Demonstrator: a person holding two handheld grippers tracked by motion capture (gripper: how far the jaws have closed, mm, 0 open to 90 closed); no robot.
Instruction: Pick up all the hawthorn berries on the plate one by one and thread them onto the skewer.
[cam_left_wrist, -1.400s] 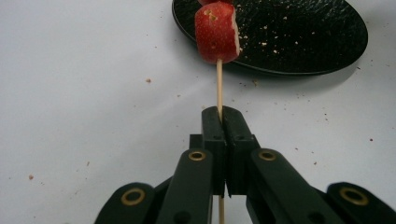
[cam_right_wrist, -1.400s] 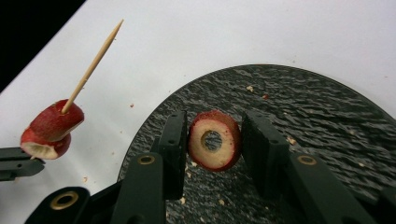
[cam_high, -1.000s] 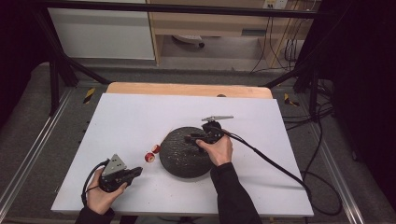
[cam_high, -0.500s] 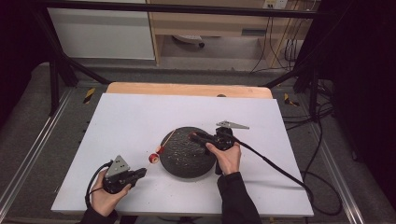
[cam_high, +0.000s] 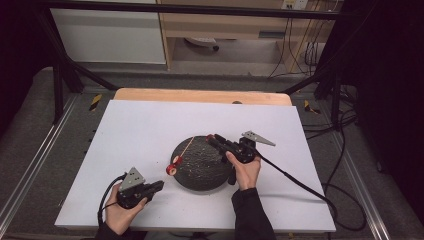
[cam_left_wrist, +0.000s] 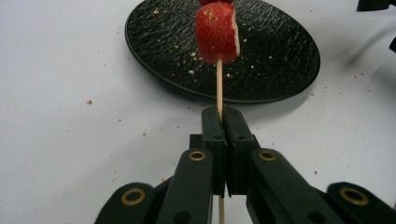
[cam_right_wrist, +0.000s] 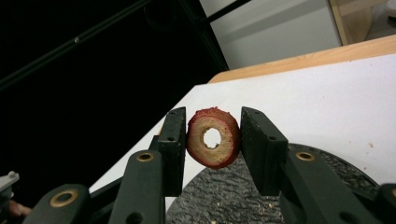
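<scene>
Two grippers busy, left gripper (cam_left_wrist: 223, 126) clamped on a skewer (cam_left_wrist: 218, 86) carrying fruit (cam_left_wrist: 217, 32) at the plate's (cam_high: 200, 167) nine o'clock, right gripper (cam_right_wrist: 212, 140) pinching a ring slice (cam_right_wrist: 214, 137) above the plate's one o'clock, white tabletop (cam_high: 140, 130) beneath.

We see the white table (cam_high: 150, 130) evenly lit from above, its dark surroundings dim; the black plate (cam_left_wrist: 275, 51) shows soft grain and slight blur.
</scene>
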